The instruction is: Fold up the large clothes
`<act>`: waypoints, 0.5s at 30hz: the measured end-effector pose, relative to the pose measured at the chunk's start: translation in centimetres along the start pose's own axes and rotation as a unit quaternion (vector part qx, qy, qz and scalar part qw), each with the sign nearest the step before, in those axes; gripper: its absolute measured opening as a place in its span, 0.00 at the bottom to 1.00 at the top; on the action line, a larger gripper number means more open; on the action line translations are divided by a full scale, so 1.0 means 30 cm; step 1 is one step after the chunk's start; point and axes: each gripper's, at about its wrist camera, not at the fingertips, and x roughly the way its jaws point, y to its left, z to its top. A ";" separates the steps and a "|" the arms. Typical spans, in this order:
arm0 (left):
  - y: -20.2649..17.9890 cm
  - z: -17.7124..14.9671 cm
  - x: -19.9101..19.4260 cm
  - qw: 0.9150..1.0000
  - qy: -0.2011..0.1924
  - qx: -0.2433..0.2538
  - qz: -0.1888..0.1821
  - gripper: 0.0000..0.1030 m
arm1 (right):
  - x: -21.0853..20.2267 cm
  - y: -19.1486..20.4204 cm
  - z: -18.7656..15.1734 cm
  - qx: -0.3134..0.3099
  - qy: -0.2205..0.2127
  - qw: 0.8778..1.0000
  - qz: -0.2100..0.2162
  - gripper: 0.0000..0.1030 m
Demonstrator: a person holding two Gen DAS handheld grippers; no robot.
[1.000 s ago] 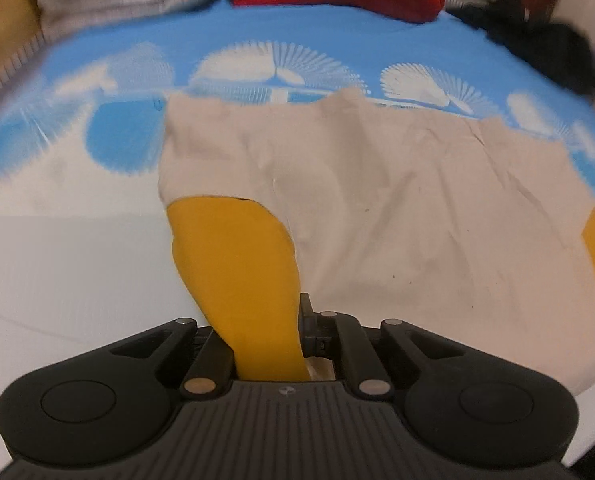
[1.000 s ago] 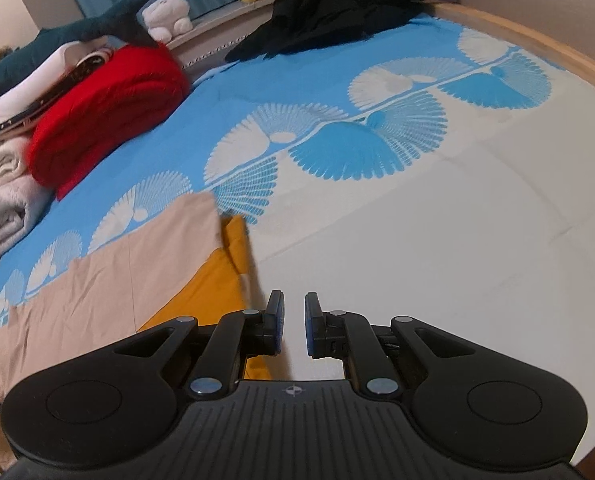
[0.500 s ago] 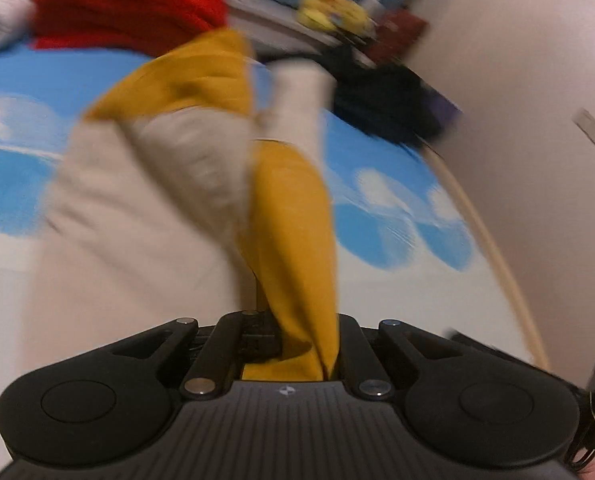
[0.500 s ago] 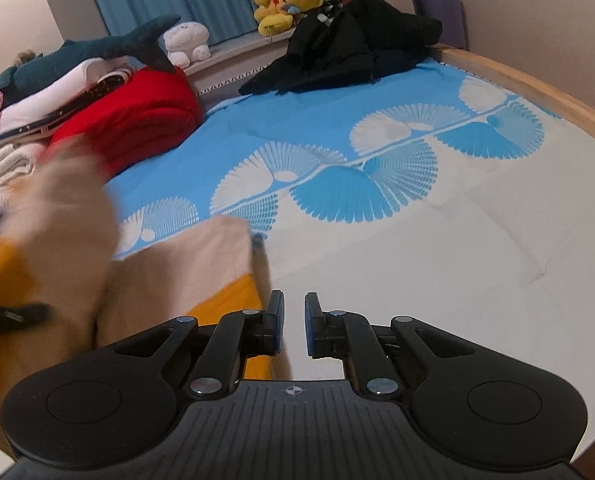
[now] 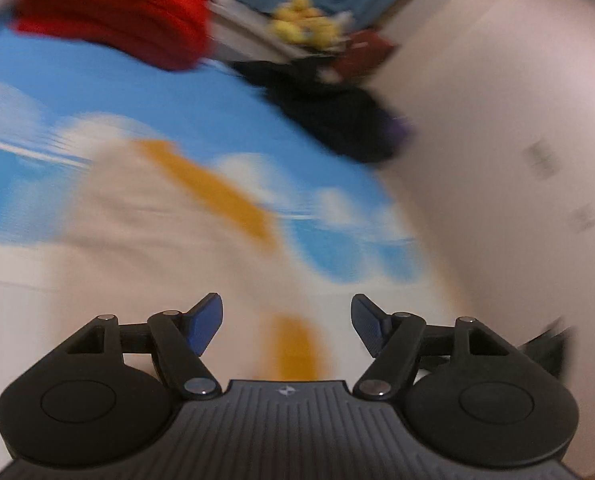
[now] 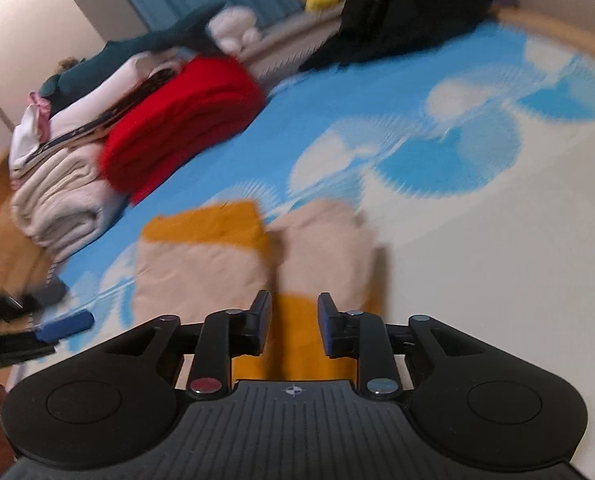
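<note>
On the bed, just ahead of both tools, lies the beige and mustard garment. It sits partly folded on the blue fan-print cover, with one beige flap lying beside another and a mustard band showing at the far edge. My left tool has just been opening and now stands spread wide with nothing between its blue pads; only cloth shows below the gap. My right tool has just been opening too. It is parted a little, and mustard fabric shows behind the gap, but I see no pad pressing on it, so I read it as empty.

I judge the garment light, soft and limp — it will sag and drag when lifted by one point, and thin layers may slip apart in a pinch. The best hold, I think, is on a doubled edge or corner, one tool at each end of the same edge, so the fold travels flat. Both views are smeared, so exactly where the nearest hem runs is probably not something I can settle.

Around it, a folded red blanket and a stack of pale folded laundry sit at the far left of the bed, well apart from the work. A black heap of clothes lies at the far corner — also clear. Nothing stands between the tools and the cloth.
</note>
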 end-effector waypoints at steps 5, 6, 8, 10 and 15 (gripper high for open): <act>0.120 -0.058 -0.035 0.993 0.029 0.058 0.103 0.73 | 0.183 0.092 -0.060 0.001 0.086 0.996 -0.011 0.36; 0.135 -0.061 -0.046 0.991 0.032 0.064 0.111 0.73 | 0.222 0.106 -0.076 -0.005 0.106 0.994 -0.025 0.36; 0.164 -0.064 -0.065 0.989 0.040 0.074 0.121 0.73 | 0.279 0.129 -0.108 -0.014 0.134 0.990 -0.046 0.36; 0.187 -0.061 -0.074 0.988 0.047 0.083 0.125 0.73 | 0.296 0.147 -0.125 -0.022 0.139 0.989 -0.052 0.18; 0.248 -0.059 -0.131 0.987 0.059 0.092 0.116 0.75 | 0.145 0.173 -0.054 -0.016 0.027 0.999 0.016 0.02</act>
